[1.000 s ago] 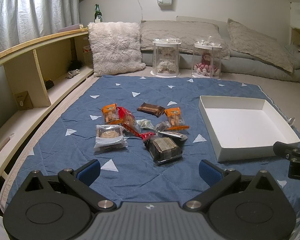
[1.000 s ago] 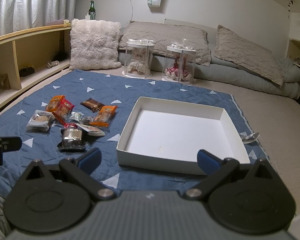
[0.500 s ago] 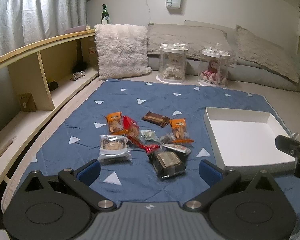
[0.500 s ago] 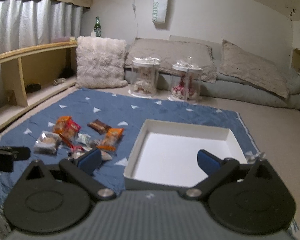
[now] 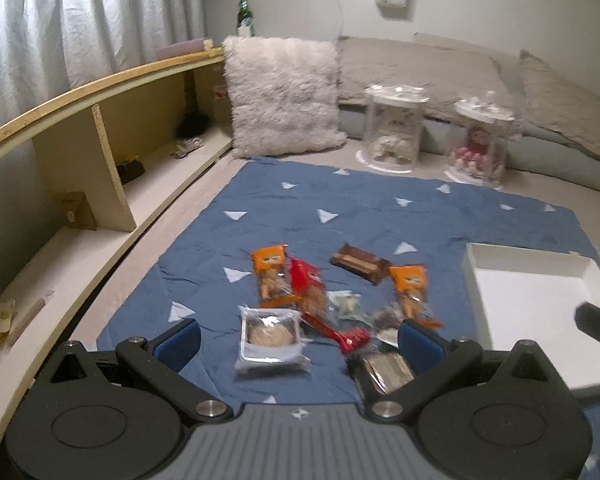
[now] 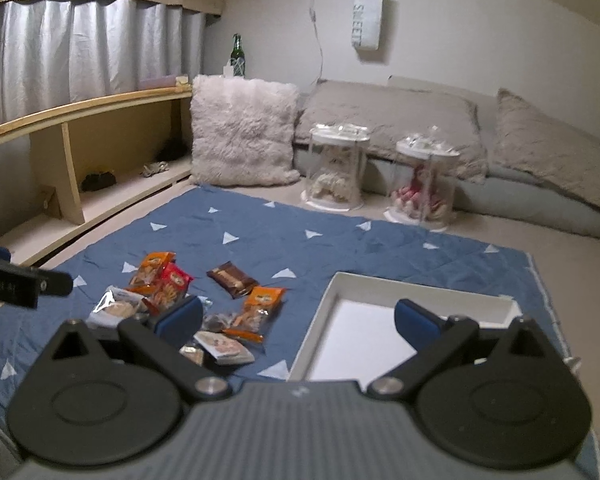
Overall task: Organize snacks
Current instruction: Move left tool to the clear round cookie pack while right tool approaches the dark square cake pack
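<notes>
glossy snack wrappers (image 5: 269,336), quilted cloth mat (image 5: 340,216)

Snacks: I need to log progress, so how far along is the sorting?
Nothing looks done: the white box is empty. Nothing is in hand either; the left gripper and right gripper are both open. All the snacks still lie on the blue mat beside the box.

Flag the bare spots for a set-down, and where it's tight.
Free: the white box interior is bare; open blue mat runs between the snack pile and the two clear jars. Also mat left of the pile, toward the wooden shelf. Crowded: the overlapping packets themselves.
</notes>
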Demonstrator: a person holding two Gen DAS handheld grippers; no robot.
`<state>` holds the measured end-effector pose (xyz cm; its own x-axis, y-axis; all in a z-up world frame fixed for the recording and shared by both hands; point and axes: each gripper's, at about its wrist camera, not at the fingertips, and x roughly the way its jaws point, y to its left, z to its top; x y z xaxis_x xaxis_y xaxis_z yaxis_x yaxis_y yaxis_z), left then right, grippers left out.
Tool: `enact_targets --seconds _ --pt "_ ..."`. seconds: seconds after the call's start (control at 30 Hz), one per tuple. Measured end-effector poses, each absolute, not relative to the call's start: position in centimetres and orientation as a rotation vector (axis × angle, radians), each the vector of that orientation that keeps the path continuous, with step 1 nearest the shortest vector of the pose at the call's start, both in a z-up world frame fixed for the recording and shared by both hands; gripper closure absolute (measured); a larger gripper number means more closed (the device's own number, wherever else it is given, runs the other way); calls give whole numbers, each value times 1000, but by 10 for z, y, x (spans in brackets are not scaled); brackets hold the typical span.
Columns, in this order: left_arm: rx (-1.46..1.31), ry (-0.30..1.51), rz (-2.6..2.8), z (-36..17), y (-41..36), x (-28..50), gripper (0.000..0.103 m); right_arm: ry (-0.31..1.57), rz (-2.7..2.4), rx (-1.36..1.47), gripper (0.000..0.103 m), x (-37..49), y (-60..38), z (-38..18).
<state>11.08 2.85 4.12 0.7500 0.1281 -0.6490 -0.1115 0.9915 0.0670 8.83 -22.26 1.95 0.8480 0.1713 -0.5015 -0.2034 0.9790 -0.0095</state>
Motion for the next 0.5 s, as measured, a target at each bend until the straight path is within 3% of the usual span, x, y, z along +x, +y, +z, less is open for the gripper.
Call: enact_targets --seconds 0.5 --pt "48 929 202 -8 62 213 0 660 279 -37 0 157 -198 -18"
